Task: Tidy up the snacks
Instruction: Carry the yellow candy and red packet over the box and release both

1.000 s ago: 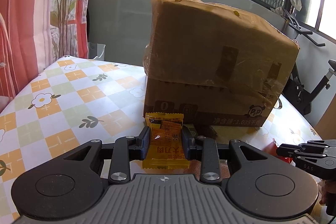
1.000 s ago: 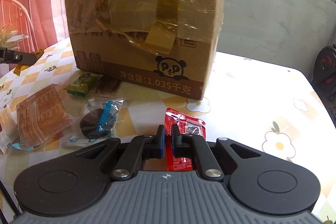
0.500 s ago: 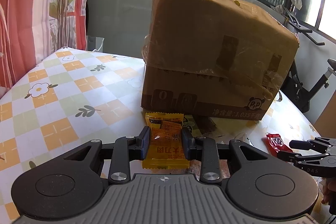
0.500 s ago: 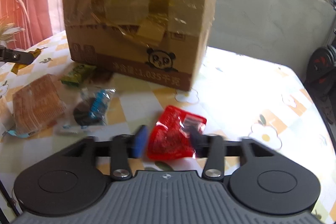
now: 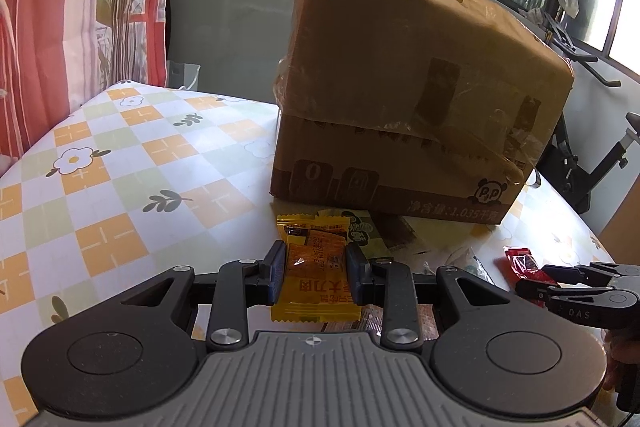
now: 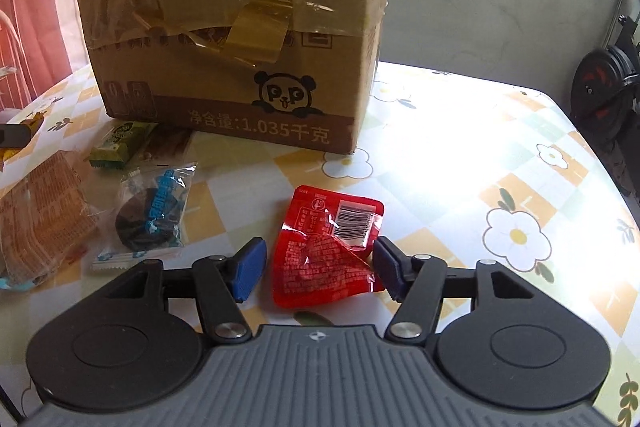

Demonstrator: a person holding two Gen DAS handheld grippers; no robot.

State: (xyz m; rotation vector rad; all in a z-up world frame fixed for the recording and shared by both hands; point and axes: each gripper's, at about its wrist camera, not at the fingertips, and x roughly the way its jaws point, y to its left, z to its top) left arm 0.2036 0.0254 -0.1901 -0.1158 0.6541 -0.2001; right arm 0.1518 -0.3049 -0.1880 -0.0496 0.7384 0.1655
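My left gripper (image 5: 316,267) is shut on an orange snack packet (image 5: 316,279), held just above the table in front of the cardboard box (image 5: 400,87). A crumpled red snack packet (image 6: 328,243) lies flat on the tablecloth between the blue pads of my right gripper (image 6: 320,263). Those jaws stand well apart and are closing; the pads do not press on the packet. The left wrist view shows the right gripper (image 5: 536,279) low at the right, with the red packet (image 5: 520,261) at its tips.
The taped cardboard box (image 6: 232,27) with a panda print stands mid-table. Left of the red packet lie a clear packet with a dark cookie (image 6: 154,211), a green packet (image 6: 120,143) and a brown wafer pack (image 6: 40,211). The flowered tablecloth (image 6: 480,147) stretches right to the table's edge.
The right jaws went from shut on the red packet to wide apart, and the packet now lies flat on the table. The left gripper still holds the orange packet.
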